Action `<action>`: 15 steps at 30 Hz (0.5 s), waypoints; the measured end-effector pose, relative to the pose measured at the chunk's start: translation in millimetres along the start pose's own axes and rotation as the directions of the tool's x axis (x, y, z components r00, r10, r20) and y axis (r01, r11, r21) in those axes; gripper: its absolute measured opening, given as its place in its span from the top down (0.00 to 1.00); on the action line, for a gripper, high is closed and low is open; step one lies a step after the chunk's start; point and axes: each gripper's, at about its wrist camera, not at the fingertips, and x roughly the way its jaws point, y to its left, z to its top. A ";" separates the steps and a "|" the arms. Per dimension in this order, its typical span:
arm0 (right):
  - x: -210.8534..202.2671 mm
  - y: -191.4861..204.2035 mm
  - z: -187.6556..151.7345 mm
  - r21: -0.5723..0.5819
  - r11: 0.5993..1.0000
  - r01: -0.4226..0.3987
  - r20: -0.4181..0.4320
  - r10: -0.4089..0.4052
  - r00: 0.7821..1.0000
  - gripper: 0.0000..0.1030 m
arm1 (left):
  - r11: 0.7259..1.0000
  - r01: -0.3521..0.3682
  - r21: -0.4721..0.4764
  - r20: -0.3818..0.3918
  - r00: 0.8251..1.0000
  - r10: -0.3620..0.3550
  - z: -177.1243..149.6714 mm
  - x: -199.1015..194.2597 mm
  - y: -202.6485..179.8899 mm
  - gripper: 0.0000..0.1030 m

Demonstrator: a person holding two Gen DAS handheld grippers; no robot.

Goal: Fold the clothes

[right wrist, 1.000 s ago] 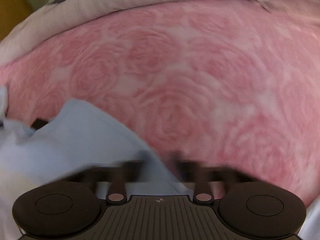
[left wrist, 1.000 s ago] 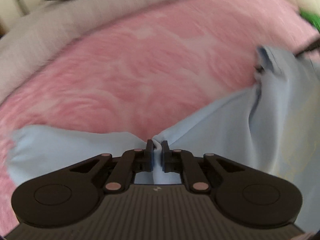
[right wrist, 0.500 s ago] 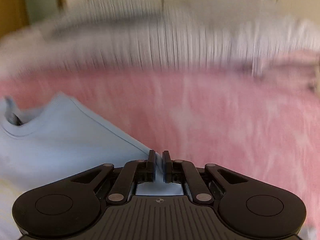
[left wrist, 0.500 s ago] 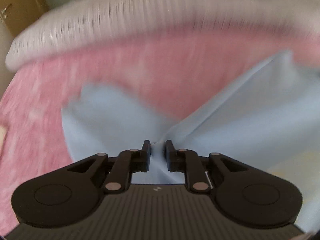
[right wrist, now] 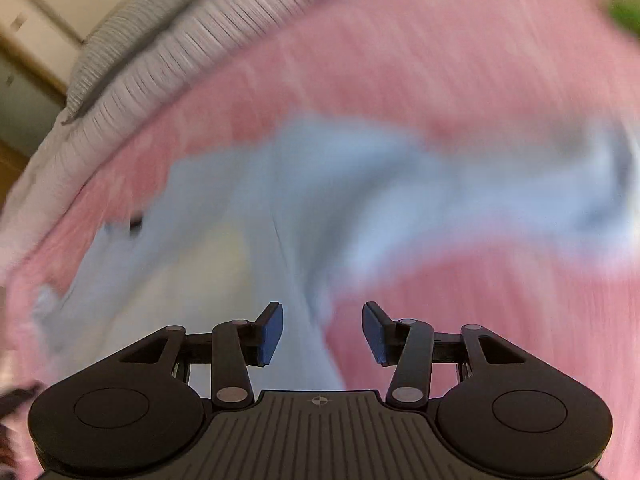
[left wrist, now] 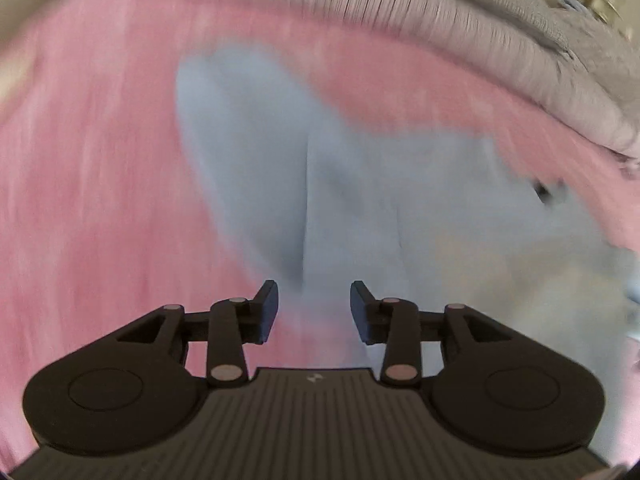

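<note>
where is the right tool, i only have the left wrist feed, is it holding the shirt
Observer: No. The right tool is open with nothing between its fingers; the light blue shirt lies on the pink blanket below it.
Operator: anything past the shirt on that side
Observer: A blurred green object at the right wrist view's upper right edge; what it is cannot be told.
Operator: and to the left there
Observer: A grey striped pillow on the pale ribbed cover, upper left.
</note>
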 end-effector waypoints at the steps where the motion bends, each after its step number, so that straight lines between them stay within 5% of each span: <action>1: -9.3 -13.8 -20.3 0.055 0.998 -0.009 -0.035 0.011 0.999 0.53 | 0.999 0.015 -0.041 -0.047 0.999 -0.017 -21.5 -6.5 6.3 0.66; 8: -39.3 -56.2 -107.4 0.249 0.968 -0.029 -0.227 0.087 0.970 0.53 | 0.972 0.057 -0.229 -0.220 0.969 -0.108 -138.7 -41.0 27.7 0.67; 15: -38.8 -70.6 -128.0 0.433 0.898 -0.083 -0.143 0.159 0.977 0.53 | 0.946 0.085 -0.313 -0.176 0.973 -0.146 -162.5 -35.4 32.3 0.63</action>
